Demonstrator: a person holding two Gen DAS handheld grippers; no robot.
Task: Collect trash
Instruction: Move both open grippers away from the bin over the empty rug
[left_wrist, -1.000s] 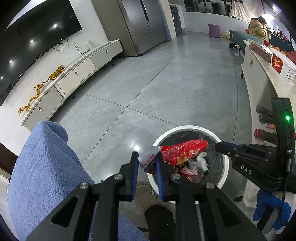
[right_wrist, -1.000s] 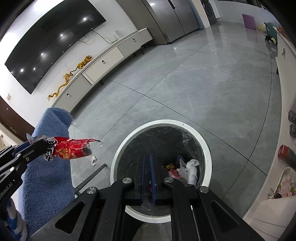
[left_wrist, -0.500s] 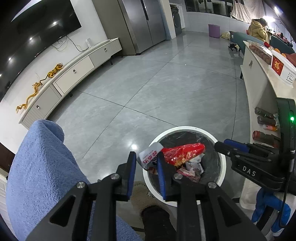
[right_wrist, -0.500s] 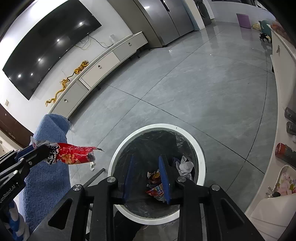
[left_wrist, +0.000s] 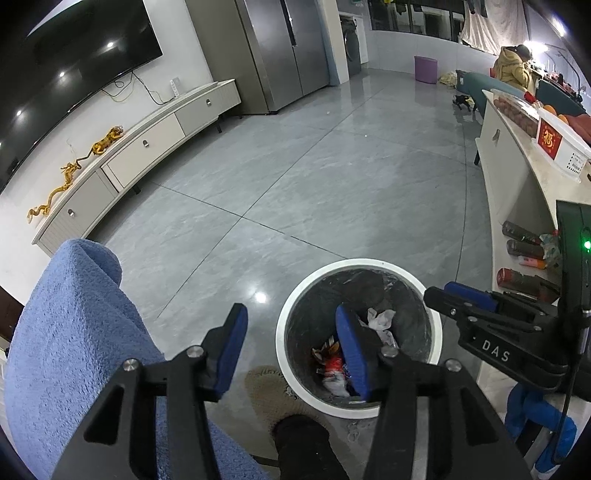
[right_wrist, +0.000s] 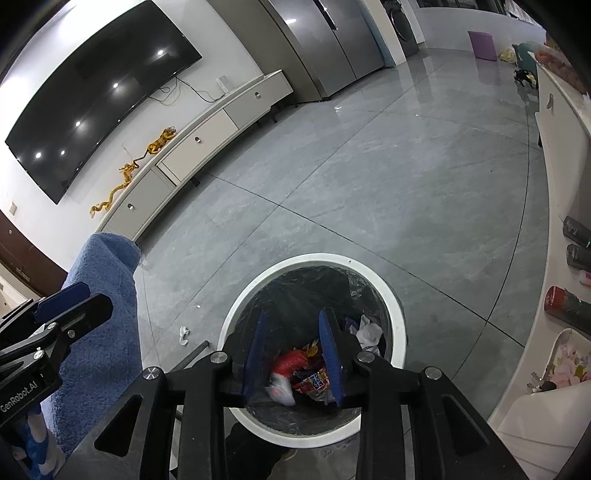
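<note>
**Both grippers over the bin, nothing held**

My left gripper hangs above the near rim of the trash bin; its jaws are opening, blue pads wide apart, nothing between them; the left pad sits over bare floor, the right pad over the bin's mouth. My right gripper points down into the same bin; its pads stand apart and grip nothing; what shows in the gap is only the litter below.

The bin is round, white-rimmed, lined with a dark bag; it stands on grey floor tile just beside the white counter. Inside lies the collected trash: a red snack wrapper, a small printed packet touching it, crumpled white tissue against the far wall of the liner. In the left view the same wrapper shows low in the bin, partly behind my right pad.

One white scrap lies on the floor, apart from the bin, near a dark rod. A blue towel is draped at my left; a slipper rests on the floor touching the bin's near side.
</note>
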